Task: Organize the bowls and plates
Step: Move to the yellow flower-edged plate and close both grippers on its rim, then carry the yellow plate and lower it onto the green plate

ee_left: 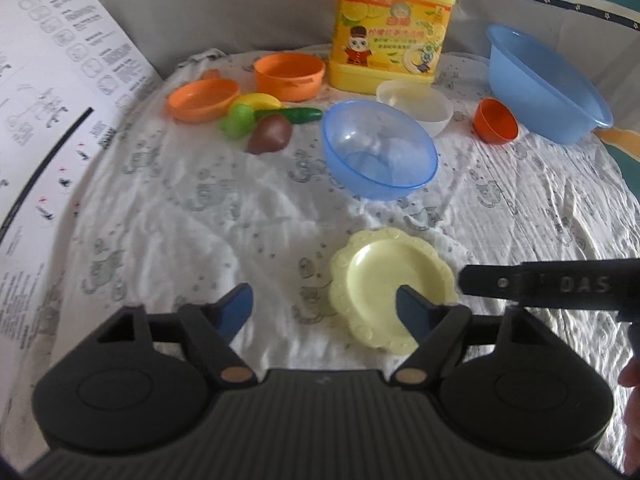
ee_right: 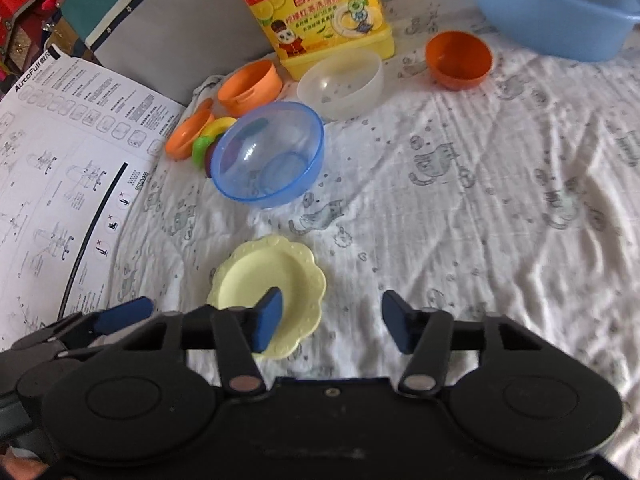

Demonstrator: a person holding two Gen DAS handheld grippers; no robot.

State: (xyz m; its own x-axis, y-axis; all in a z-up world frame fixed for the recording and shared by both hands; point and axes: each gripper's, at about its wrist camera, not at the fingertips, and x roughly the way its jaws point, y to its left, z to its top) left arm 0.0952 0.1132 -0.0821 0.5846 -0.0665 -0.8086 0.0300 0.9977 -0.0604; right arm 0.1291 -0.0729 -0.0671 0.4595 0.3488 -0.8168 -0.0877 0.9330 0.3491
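Grippers: left gripper (ee_left: pixel 324 312) and right gripper (ee_right: pixel 332 320) both spread wide, empty | one yellow plate (ee_right: pixel 267 294) on cloth (ee_right: pixel 460 208) beneath them | bowls: two blue, one clear, one orange | bottle (ee_left: pixel 390 28) top cut off

Rumpled white printed sheet (ee_right: pixel 460 184) (cat motifs) under soft daylight.

Both cameras sit low behind their own tools, looking forward and down across the cloth-covered surface (ee_left: pixel 200 208) toward the yellow bottle (ee_left: pixel 394 28) at the back. The left view looks from the left, the right view from the right. Both share the near yellow plate (ee_left: pixel 384 284) (ee_right: pixel 276 276) and the blue bowl (ee_left: pixel 380 148) (ee_right: pixel 268 152).
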